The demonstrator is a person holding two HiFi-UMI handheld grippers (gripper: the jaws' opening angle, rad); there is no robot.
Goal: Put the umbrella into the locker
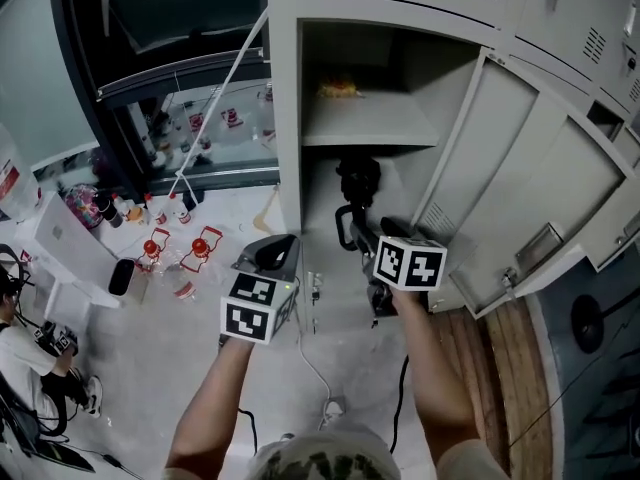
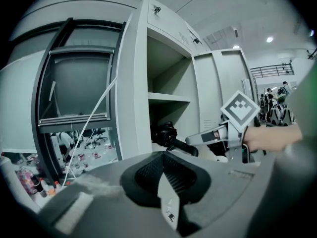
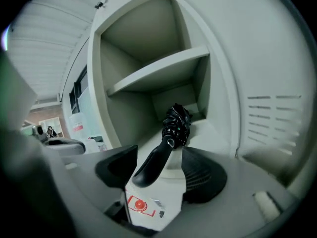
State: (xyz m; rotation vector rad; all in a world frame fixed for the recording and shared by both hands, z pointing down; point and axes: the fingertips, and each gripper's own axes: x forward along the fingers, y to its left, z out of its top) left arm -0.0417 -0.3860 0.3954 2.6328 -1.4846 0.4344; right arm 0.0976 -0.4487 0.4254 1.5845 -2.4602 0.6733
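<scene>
The black folded umbrella (image 1: 358, 181) lies in the lower compartment of the open grey locker (image 1: 284, 118), under its shelf (image 1: 365, 133). Its curved handle (image 1: 348, 230) sticks out of the opening. My right gripper (image 1: 370, 240) is at the handle. In the right gripper view the handle (image 3: 153, 161) runs between the two spread pads with a gap on each side, so this gripper (image 3: 159, 171) is open. My left gripper (image 1: 276, 252) hangs to the left of the locker's front edge, its pads (image 2: 166, 175) pressed together on nothing. From there the umbrella (image 2: 166, 134) and the right gripper (image 2: 210, 137) show.
The locker door (image 1: 510, 168) swings open to the right. A small yellow thing (image 1: 338, 89) sits on the upper shelf. Bottles (image 1: 150, 250) stand on the floor at left, a white cable (image 1: 318, 368) trails below, and a person (image 1: 30, 358) sits at far left.
</scene>
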